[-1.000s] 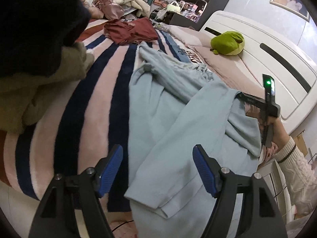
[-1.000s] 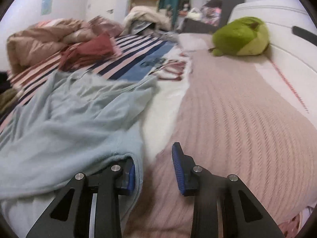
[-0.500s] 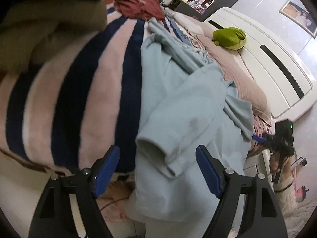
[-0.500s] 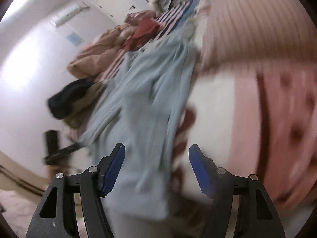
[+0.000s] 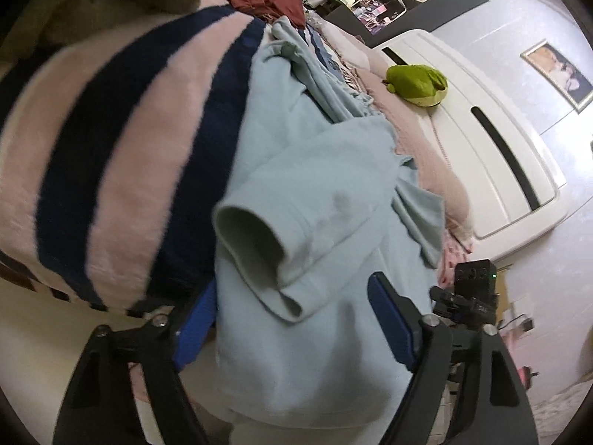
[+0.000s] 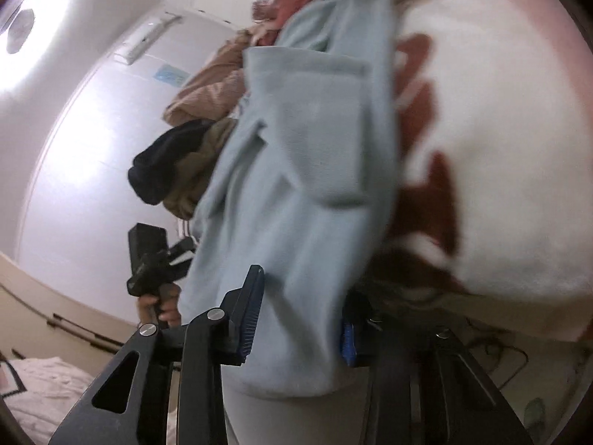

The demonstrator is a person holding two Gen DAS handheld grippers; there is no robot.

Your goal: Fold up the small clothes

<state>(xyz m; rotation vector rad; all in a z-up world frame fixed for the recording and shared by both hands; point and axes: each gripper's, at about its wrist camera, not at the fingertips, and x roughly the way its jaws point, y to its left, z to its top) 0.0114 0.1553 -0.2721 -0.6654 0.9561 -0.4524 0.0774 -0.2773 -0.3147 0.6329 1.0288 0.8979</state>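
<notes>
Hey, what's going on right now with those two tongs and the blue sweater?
Left tongs closing, hem between. Right tongs closing around hem. Light-blue sweater draped over bed edge, unfolded. Nothing blocking.

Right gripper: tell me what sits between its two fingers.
The hanging hem of the light blue garment fills the gap of the right gripper, whose fingers are closing; this shows in the right wrist view.
</notes>
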